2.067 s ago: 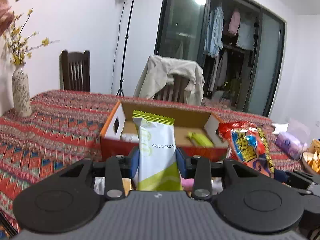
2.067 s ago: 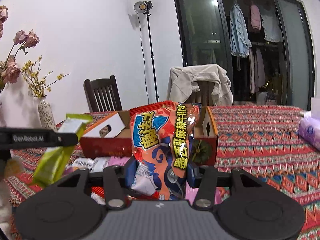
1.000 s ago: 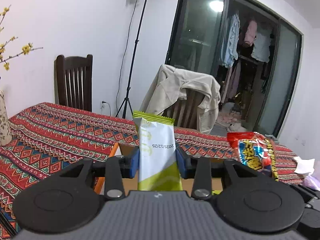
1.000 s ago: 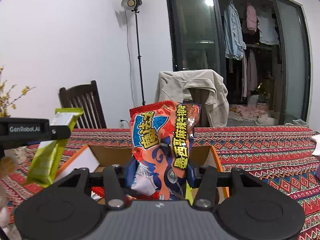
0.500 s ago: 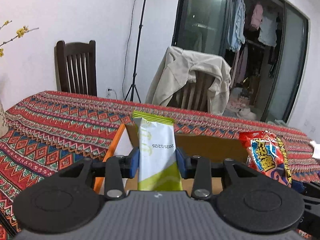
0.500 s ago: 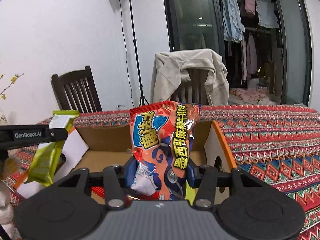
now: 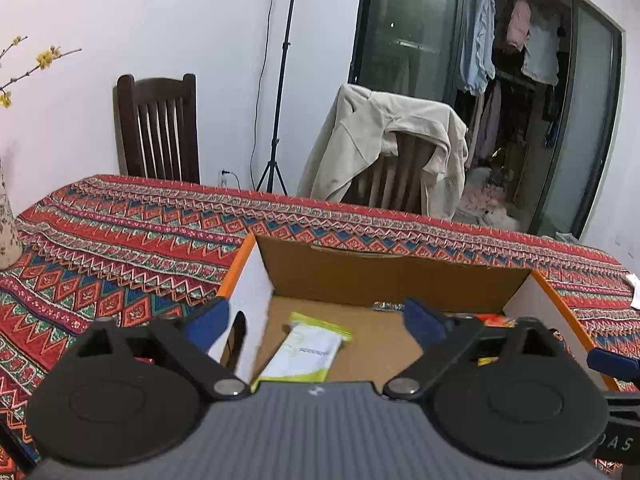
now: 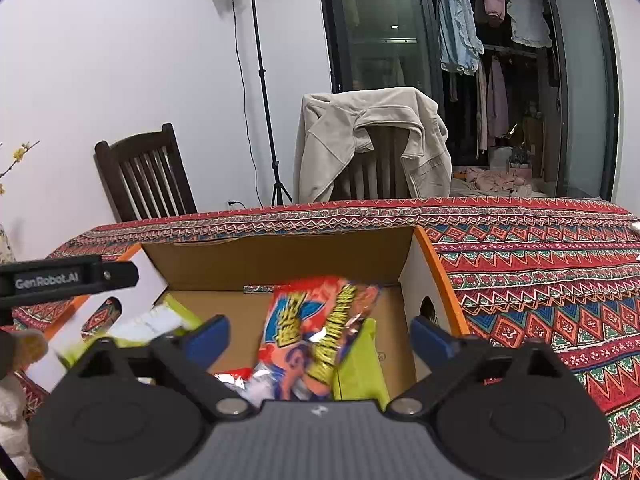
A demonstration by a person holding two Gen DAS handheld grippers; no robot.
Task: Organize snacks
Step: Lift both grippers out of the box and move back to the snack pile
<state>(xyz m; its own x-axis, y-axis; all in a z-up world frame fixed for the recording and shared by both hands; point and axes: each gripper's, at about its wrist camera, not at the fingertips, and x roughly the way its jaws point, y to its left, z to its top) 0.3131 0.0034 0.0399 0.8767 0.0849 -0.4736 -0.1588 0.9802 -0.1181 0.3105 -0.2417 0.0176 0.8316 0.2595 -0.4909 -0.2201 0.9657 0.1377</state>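
Note:
An open cardboard box [image 7: 392, 268] with orange edges stands on the patterned tablecloth. Over its left half, my left gripper [image 7: 316, 320] has its jaws opening wide; the white-and-green snack packet [image 7: 308, 354] lies loose on the box floor below them, touched by neither pad. My right gripper [image 8: 320, 334] hovers over the same box [image 8: 280, 264], jaws opening, and the blurred red-orange chip bag [image 8: 316, 332] is dropping free between them. A lime-green packet [image 8: 358, 376] sits beside that bag. The left gripper's packet shows blurred at the box's left [image 8: 152, 326].
A dark wooden chair [image 7: 158, 128] and a chair draped with a beige jacket [image 7: 388, 148] stand behind the table [image 7: 120, 232]. A light stand [image 8: 260, 80] rises at the wall. A vase [image 7: 7, 232] is at the left edge. Dark glass doors [image 7: 500, 80] are behind.
Both grippers sank toward the box and their jaws sprang apart. The white-and-green packet left the left jaws and lies in the box; the chip bag slipped out of the right jaws.

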